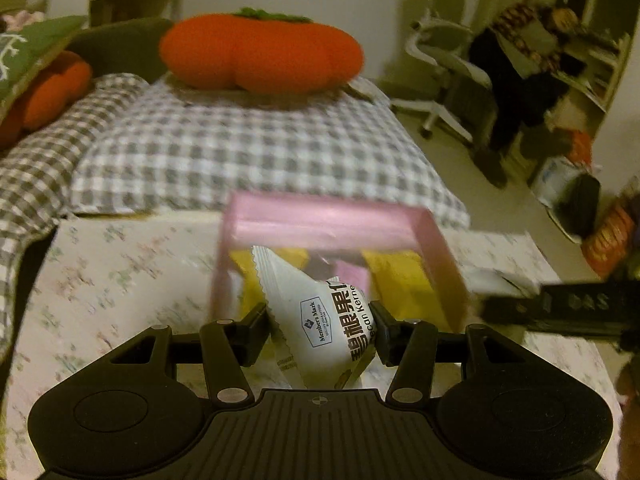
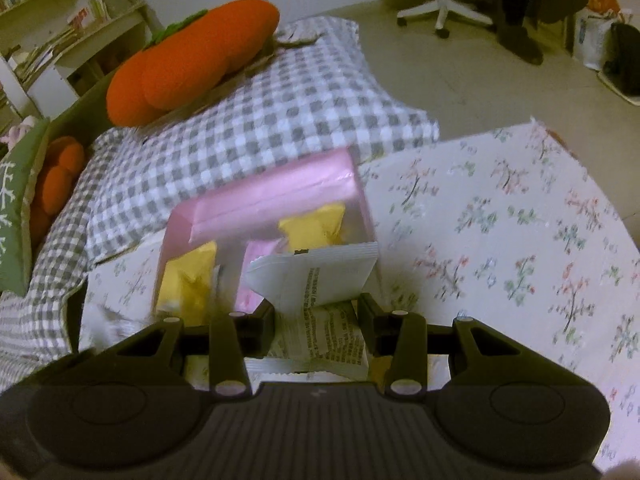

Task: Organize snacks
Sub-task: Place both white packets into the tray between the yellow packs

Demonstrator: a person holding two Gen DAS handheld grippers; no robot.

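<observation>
Both your grippers clamp white snack packets at the pink box.

Your left gripper (image 1: 320, 322) pinches the pecan packet (image 1: 320, 316); your right gripper (image 2: 318, 320) grips another packet (image 2: 316, 276), both at the near edge of the pink box (image 1: 332, 216).

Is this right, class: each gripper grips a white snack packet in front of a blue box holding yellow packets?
Not quite: the box is pink, not blue, as both wrist views show. The rest stands: the left gripper and right gripper each grip a white snack packet, and yellow packets lie inside.
</observation>
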